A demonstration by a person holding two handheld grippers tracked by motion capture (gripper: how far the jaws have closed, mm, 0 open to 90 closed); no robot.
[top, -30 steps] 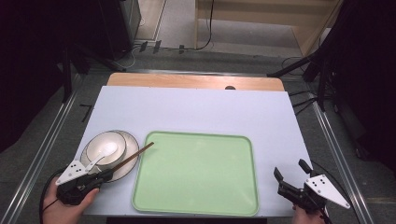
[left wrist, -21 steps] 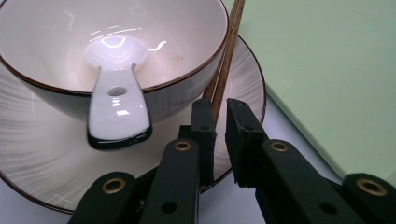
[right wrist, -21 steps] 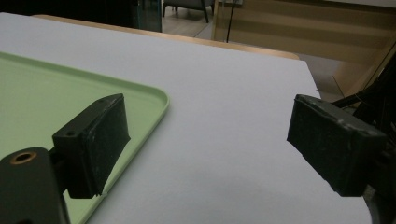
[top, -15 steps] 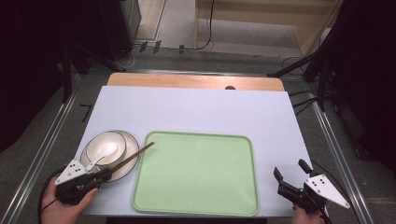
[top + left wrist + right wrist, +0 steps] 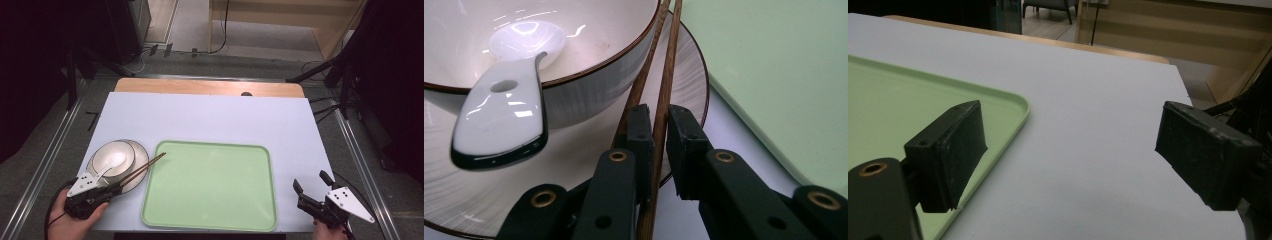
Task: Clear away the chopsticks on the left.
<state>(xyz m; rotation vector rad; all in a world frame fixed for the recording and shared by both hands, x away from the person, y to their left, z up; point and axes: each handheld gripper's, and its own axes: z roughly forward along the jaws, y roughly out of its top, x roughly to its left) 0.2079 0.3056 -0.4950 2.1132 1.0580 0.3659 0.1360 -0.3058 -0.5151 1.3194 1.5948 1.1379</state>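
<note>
A pair of brown chopsticks (image 5: 147, 165) lies across the rim of a plate (image 5: 141, 150), tips over the edge of the green tray (image 5: 210, 185). On the plate stands a bowl (image 5: 102, 155) with a white spoon (image 5: 114, 161) in it. My left gripper (image 5: 120, 186) is at the chopsticks' near end. In the left gripper view my left gripper (image 5: 660, 117) is shut on one chopstick (image 5: 669, 60); the other runs beside the left jaw. The spoon (image 5: 504, 115) rests on the bowl (image 5: 589, 50). My right gripper (image 5: 310, 180) stands open right of the tray, nothing in it (image 5: 1068, 145).
A white mat (image 5: 210, 120) covers the table, with a wooden strip (image 5: 200, 87) at the far edge. The tray's corner (image 5: 1013, 107) sits left of my right gripper. Dark stands and cables surround the table.
My left gripper has edged slightly right along the chopsticks. The chopsticks, bowl and right gripper have stayed where they were.
</note>
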